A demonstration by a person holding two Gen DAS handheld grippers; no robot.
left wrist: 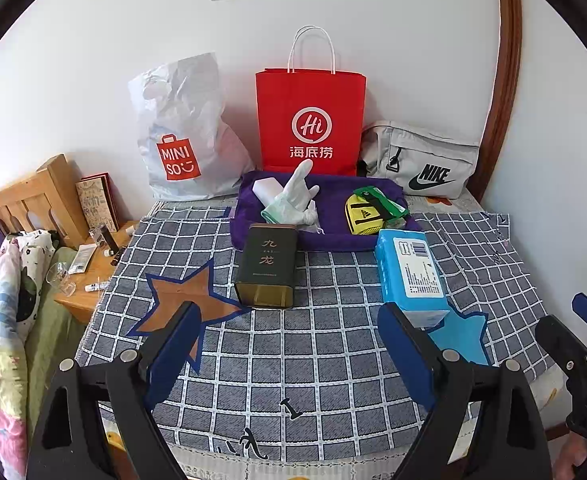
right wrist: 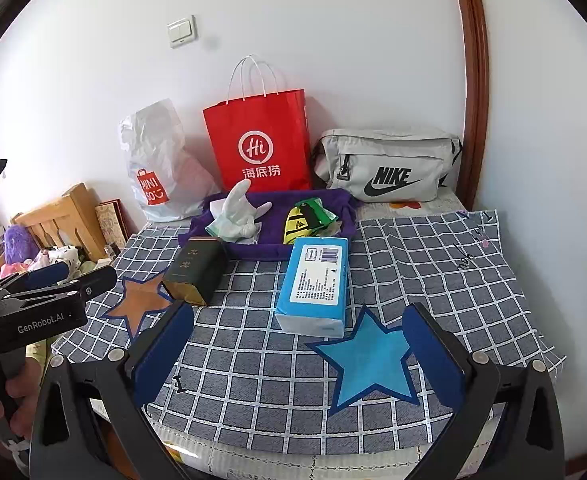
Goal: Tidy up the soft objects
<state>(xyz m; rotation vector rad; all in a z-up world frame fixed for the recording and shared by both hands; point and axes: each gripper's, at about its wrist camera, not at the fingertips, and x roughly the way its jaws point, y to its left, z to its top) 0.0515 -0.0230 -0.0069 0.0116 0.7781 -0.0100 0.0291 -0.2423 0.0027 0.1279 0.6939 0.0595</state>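
A purple fabric tray (left wrist: 333,236) (right wrist: 277,248) lies at the back of the checked cloth. In it are a pale green-white glove (left wrist: 293,204) (right wrist: 237,216) and a yellow-green pouch (left wrist: 367,212) (right wrist: 305,220). In front of the tray lie a blue tissue pack (left wrist: 409,276) (right wrist: 315,284) and a dark tea tin (left wrist: 269,266) (right wrist: 193,272). My left gripper (left wrist: 293,352) hovers open over the cloth, short of the tin and pack, nothing between its fingers. My right gripper (right wrist: 297,360) is open too, above the blue star (right wrist: 367,356), empty.
Against the wall stand a white Miniso bag (left wrist: 181,136), a red paper bag (left wrist: 309,116) and a grey Nike waist bag (left wrist: 425,164). A brown star (left wrist: 185,300) marks the cloth at left. A wooden side table (left wrist: 89,276) with small items and bedding (left wrist: 1,300) sit at left.
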